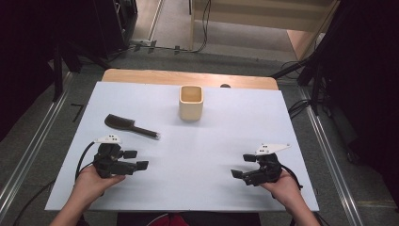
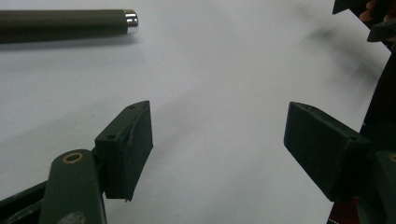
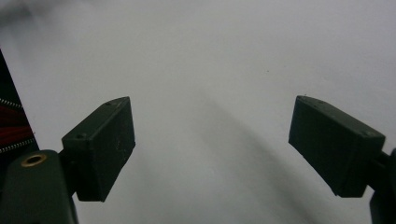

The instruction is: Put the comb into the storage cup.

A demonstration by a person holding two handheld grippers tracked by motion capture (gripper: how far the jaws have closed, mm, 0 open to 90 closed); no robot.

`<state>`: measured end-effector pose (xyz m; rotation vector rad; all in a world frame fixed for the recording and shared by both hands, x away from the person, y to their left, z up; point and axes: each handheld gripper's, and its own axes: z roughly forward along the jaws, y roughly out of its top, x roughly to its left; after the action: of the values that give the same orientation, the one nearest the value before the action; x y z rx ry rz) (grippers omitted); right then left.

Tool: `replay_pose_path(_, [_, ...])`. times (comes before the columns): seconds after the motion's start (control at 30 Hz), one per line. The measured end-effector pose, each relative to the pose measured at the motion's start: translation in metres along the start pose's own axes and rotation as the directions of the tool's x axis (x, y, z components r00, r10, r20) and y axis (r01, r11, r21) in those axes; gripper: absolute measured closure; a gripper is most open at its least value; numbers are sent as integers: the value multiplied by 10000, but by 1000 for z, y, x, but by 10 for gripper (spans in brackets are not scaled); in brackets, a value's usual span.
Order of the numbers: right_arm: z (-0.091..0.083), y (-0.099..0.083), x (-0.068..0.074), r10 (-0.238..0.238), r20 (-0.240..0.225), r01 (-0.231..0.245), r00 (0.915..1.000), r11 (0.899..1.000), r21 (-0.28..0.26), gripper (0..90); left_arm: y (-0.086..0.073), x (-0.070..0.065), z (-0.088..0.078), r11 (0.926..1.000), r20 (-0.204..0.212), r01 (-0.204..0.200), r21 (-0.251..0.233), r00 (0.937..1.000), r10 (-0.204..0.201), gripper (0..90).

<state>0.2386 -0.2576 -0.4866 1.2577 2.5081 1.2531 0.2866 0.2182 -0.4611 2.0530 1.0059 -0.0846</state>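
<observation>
White sheeting covers the worktop [image 1: 197,160], and on it a dark brush [image 1: 128,125] is laid flat at the left, its handle pointing toward the middle, with a cream square cup [image 1: 191,102] stood upright farther back near the centre. The brush is well apart from the cup. The left claw [image 1: 136,159] is held low just in front of the brush, jaws spread wide with nothing between them; in the left gripper view the handle's metal-capped end [image 2: 130,17] is seen lying off to the upper left, outside the gap. The right claw [image 1: 242,165] is rested at the right, likewise released and empty, only bare sheet between its jaws.

The reach for the brush seems to be the step in hand. It would be done best if the left claw were swung toward the handle until the shaft is centred between the jaws, crosswise to them, then lowered close to the sheet before being closed. A grip near mid-handle is judged steadier than one at the slick cap.
</observation>
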Motion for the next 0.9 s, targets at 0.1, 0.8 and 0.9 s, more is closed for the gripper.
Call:
replay_pose_path(0.1, [0,0,0,-38,2,38,10000,10000,26,129,6,1,-1,9998,34,205,-19,9998,-205,284])
replay_pose_path(0.8, [4,0,0,50,73,-51,10000,9999,148,129,47,11,8,9994,-227,107,-340,9997,-114,290])
replay_pose_path(0.9, [3,-1,-1,113,54,-114,9999,9999,94,129,51,14,10,9994,-298,148,-305,9994,-157,291])
